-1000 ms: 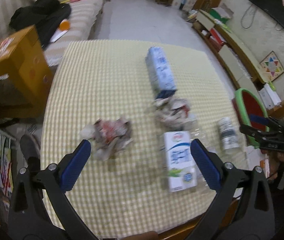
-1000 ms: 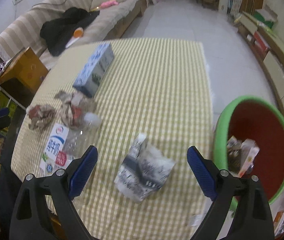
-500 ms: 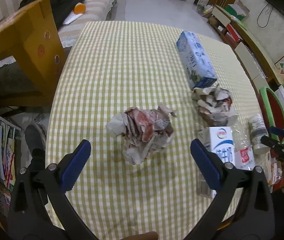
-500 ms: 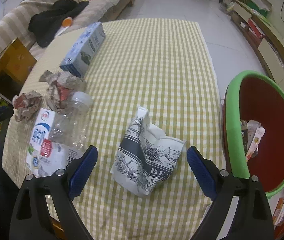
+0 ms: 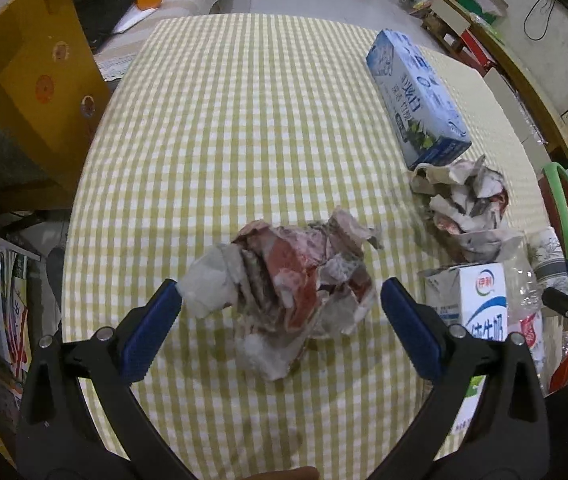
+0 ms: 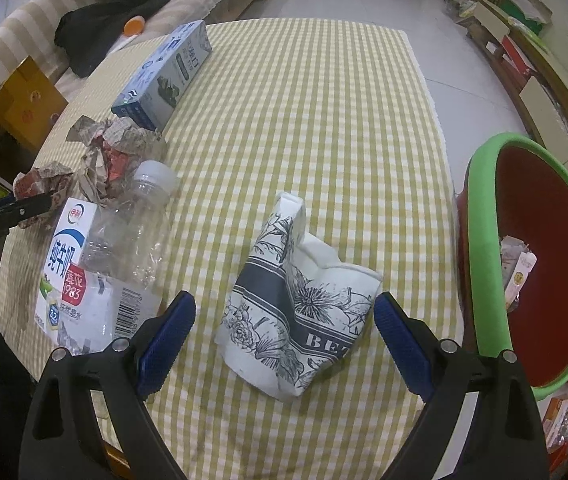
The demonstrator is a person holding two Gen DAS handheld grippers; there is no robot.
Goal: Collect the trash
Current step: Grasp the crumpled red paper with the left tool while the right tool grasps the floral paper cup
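Step in hand: approach for pickup. My left gripper (image 5: 281, 312) stands apart around the crumpled paper wad (image 5: 284, 284) on the checked tablecloth (image 5: 243, 120); my right gripper (image 6: 284, 320) straddles the flattened paper cup (image 6: 298, 312), unclamped. Next: lower, clamp both, carry to the green-rimmed bin (image 6: 484, 248)

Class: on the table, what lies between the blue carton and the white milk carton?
A crumpled paper wad lies between the blue carton and milk carton; left wrist view.
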